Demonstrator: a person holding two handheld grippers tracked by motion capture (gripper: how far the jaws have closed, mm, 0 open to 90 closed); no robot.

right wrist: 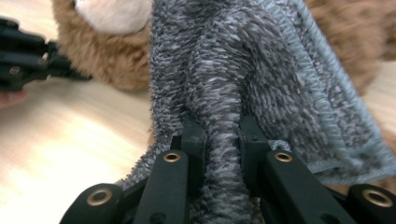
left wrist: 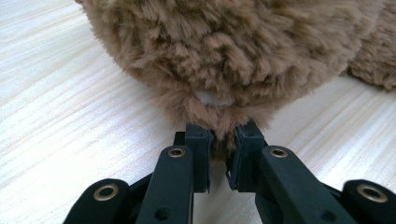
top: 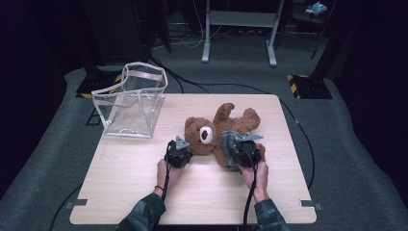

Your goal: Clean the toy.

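A brown teddy bear (top: 243,121) lies on its back in the middle of the wooden table (top: 134,192), head towards the person. My left gripper (top: 185,150) is at the near left side of the head. In the left gripper view its jaws (left wrist: 222,136) are shut on a tuft of the bear's fur (left wrist: 233,46). A grey fuzzy cloth (top: 228,140) lies over the bear's body. My right gripper (top: 236,153) is shut on a gathered fold of it, and the cloth (right wrist: 261,70) is bunched between the jaws (right wrist: 223,127). The bear's pale muzzle (right wrist: 112,14) shows beyond.
A clear plastic bag (top: 132,103) with white trim stands open at the table's far left corner. Cables trail from both grippers over the near edge. Light wood shows in front of the hands and to the right of the bear.
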